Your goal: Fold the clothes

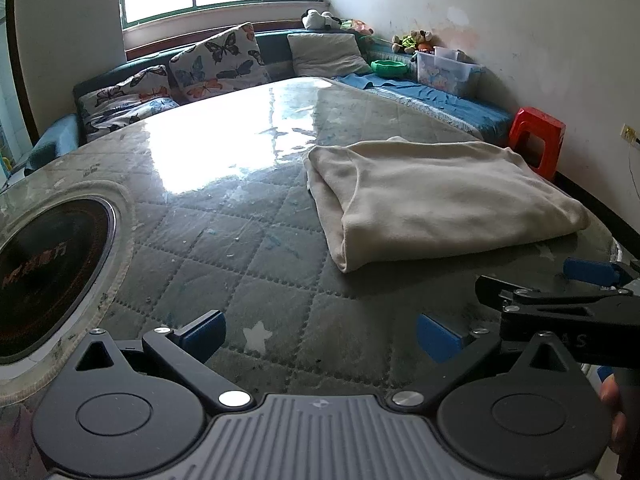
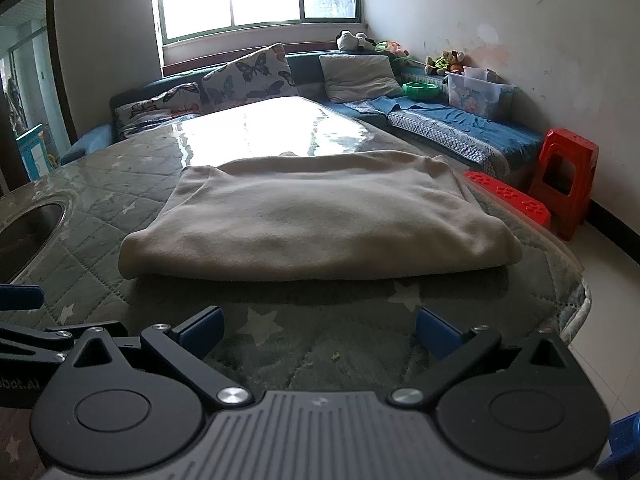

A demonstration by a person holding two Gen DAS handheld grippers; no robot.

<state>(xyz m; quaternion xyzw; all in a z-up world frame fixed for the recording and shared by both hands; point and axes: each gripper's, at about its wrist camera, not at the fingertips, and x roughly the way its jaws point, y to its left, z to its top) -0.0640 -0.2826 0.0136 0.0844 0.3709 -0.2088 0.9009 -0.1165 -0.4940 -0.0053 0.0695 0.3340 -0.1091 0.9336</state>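
A cream garment (image 1: 440, 200) lies folded into a flat rectangle on the quilted grey-green table cover (image 1: 248, 248). In the right wrist view the garment (image 2: 320, 224) sits straight ahead, just beyond my right gripper (image 2: 318, 334), which is open and empty above the cover. My left gripper (image 1: 320, 334) is open and empty, to the left of and nearer than the garment. The right gripper's fingers (image 1: 588, 272) show at the right edge of the left wrist view, and a left fingertip (image 2: 20, 296) shows at the left edge of the right wrist view.
A round black cooktop (image 1: 52, 276) is set into the table at the left. A sofa with butterfly cushions (image 1: 216, 60) runs behind the table. Red stools (image 2: 568, 180) stand at the right, by the table's edge. A clear storage box (image 2: 476, 92) sits on the sofa.
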